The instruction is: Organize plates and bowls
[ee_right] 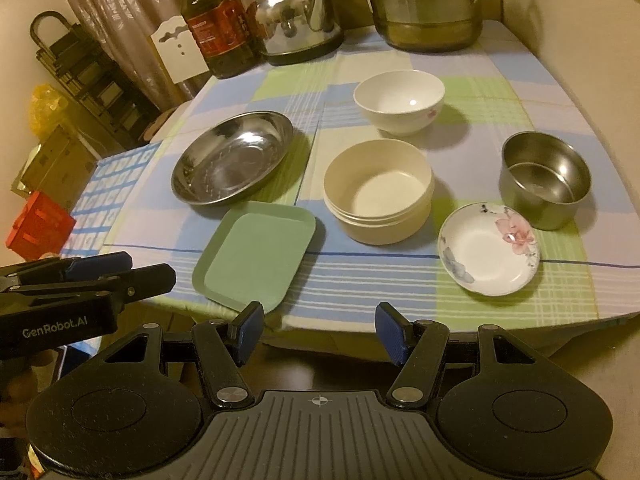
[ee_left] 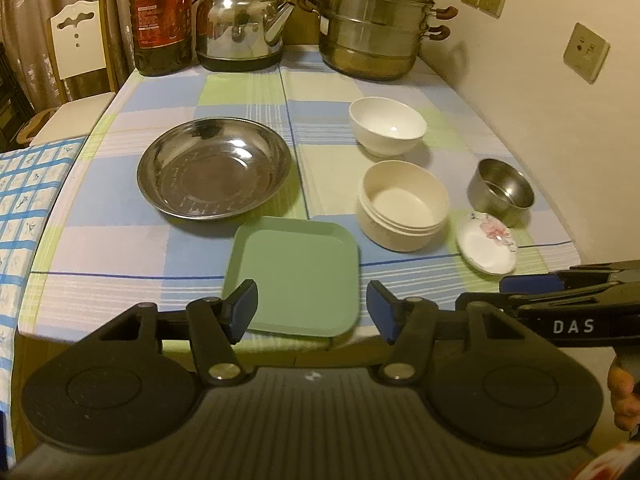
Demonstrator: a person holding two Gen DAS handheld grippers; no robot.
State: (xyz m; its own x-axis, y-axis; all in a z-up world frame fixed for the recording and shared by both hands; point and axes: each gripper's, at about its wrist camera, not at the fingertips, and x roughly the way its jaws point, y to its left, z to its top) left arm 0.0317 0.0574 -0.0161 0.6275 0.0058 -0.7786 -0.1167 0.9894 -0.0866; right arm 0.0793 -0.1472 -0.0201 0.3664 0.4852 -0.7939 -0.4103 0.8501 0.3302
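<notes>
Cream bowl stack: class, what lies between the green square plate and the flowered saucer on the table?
The cream bowl stack sits between the green square plate and the flowered saucer, set slightly farther back; the right wrist view shows it best.

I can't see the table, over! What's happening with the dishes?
Both grippers, left gripper and right gripper, open, empty. Green plate below left gripper, untouched. Nothing in the way.

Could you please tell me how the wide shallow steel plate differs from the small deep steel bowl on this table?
The wide shallow steel plate is broad and low with a flared rim; the small deep steel bowl is narrow with tall, nearly straight walls. The plate sits towards the left of the checked tablecloth, behind the green square plate; the bowl sits far right, just behind the flowered saucer. Both are shiny metal, upright and empty.
</notes>
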